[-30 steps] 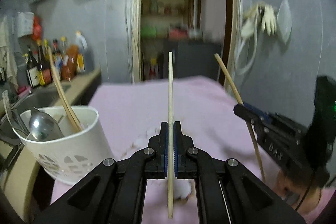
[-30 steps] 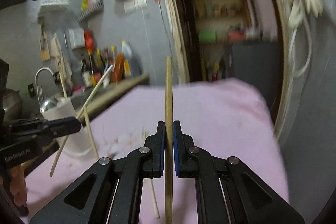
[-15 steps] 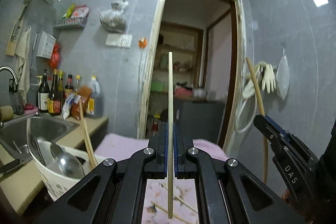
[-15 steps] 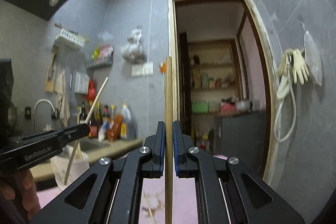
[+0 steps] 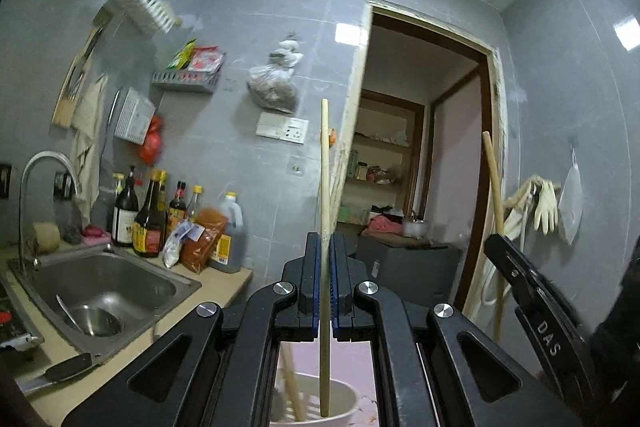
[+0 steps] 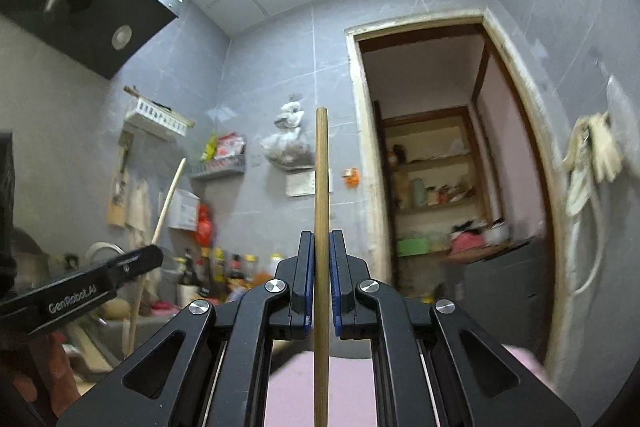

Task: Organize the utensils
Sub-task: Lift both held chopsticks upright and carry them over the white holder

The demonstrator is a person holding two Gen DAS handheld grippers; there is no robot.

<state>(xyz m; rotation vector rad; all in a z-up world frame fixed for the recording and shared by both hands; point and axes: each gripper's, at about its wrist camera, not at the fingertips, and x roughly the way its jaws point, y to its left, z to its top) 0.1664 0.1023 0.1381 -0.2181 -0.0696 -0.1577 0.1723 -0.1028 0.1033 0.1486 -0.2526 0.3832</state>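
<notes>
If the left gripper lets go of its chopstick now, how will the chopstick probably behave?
The chopstick looks thin, straight and stiff, so it probably will not bend. Its lower end is already inside the white cup, so it would likely drop in and lean on the rim. Being round, it may slide.

A stainless sink (image 5: 100, 291) is set into the surface (image 5: 208, 291), with a curved faucet (image 5: 40, 171) behind it. Sauce bottles (image 5: 148, 223) are lined up against the grey tiled wall. A plastic bag (image 5: 274, 83) is hung beside the doorway (image 5: 424, 163), and rubber gloves (image 5: 542, 203) are hung right of it.
</notes>
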